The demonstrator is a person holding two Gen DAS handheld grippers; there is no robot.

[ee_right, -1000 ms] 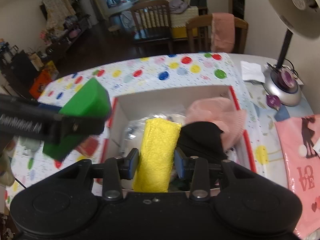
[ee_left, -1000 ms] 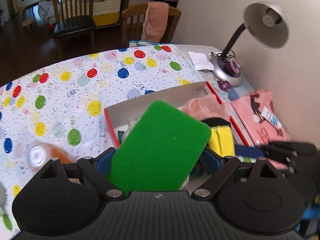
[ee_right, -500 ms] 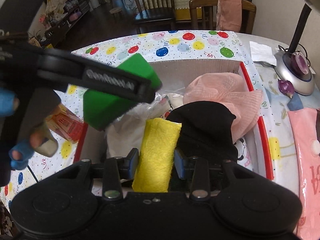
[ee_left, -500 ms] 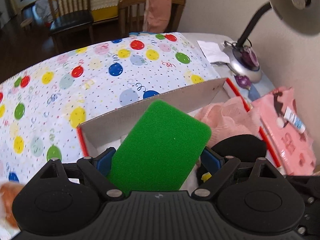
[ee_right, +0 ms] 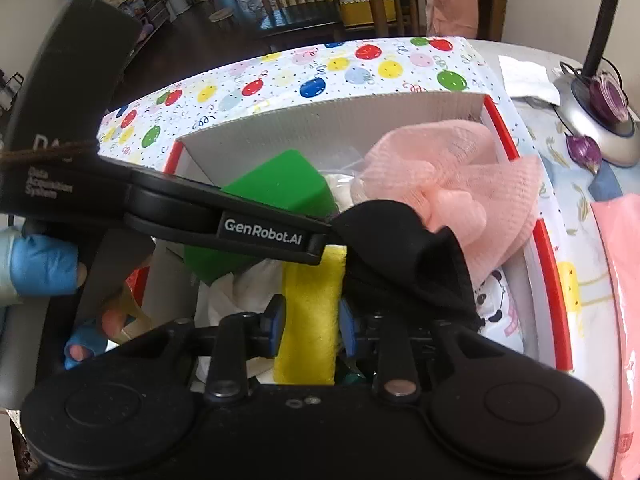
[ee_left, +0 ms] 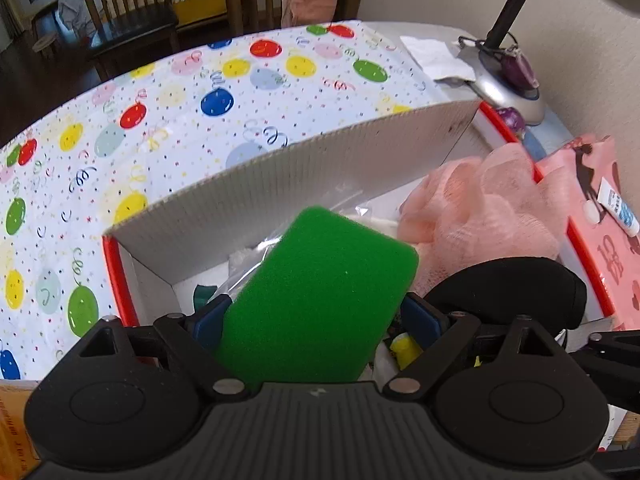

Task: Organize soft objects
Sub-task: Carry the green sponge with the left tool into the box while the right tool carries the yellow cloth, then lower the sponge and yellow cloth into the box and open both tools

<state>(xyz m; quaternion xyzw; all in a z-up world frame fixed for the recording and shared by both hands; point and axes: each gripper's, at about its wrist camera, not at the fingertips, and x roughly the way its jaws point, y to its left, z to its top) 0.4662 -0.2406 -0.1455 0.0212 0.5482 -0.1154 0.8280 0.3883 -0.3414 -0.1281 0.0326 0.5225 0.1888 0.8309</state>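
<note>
Box [ee_left: 280,184] floor hidden; yellow sponge [ee_right: 312,312] partly covered.

Right hand-held gripper [ee_right: 311,326] pinching yellow sponge [ee_right: 310,320], over box [ee_right: 340,120]

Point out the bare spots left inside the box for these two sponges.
Free: the box floor in its left corner, by the red-edged left wall and grey back wall, beyond the green sponge. Crowded: the pink mesh cloth and black cloth fill the right; clear plastic and white cloth cover the middle, under the yellow sponge.

black hand-held gripper [ee_right: 308,320], blue pads [ee_right: 278,326], white "genrobot.ai" lettering; blue fingertip coverings on hand [ee_right: 52,268].
</note>
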